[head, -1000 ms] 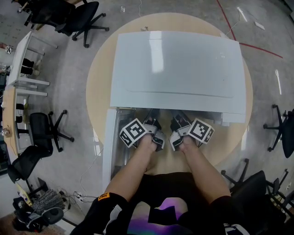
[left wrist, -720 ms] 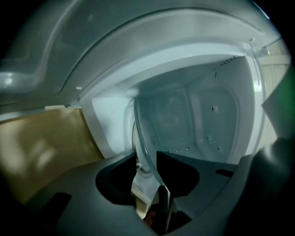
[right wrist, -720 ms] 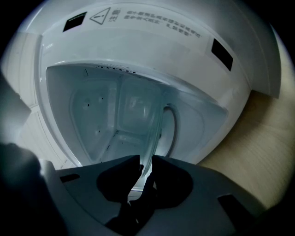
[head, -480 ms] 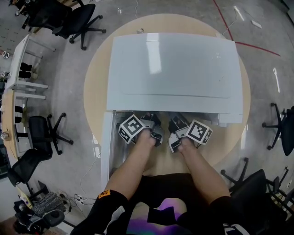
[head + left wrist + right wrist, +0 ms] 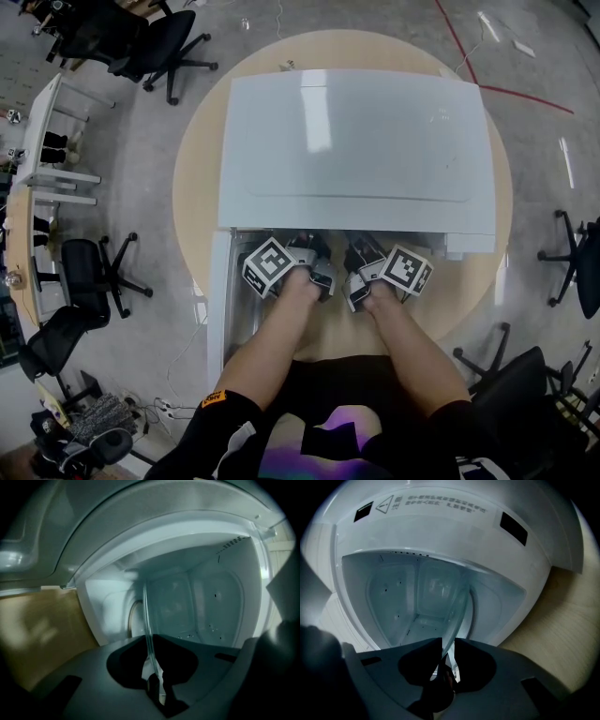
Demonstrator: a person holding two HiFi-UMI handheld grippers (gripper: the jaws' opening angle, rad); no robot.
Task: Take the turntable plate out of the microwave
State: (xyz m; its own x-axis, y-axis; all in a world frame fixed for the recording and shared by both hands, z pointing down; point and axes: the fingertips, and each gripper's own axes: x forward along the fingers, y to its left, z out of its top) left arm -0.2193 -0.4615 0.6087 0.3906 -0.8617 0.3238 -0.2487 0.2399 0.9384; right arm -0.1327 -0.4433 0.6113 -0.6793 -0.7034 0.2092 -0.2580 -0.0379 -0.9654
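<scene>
Two tools, same grip. Left tool (image 5: 151,670): jaws just closing, now narrow, pinching near rim of turntable plate (image 5: 148,620). Right tool (image 5: 446,663), at 3 o'clock of left, likewise clamped on rim. Plate still inside cavity of microwave (image 5: 356,141), at 12 o'clock of both tools; microwave sits on round surface (image 5: 199,141). Judgement: lift both sides evenly off seat, draw level toward 6 o'clock. Glass likely slippery; mind open door (image 5: 217,309) at 9 o'clock.

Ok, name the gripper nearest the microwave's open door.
The left gripper: its jaws have just been closing on the glass plate; the door hangs beside it, the right gripper farther off.
</scene>
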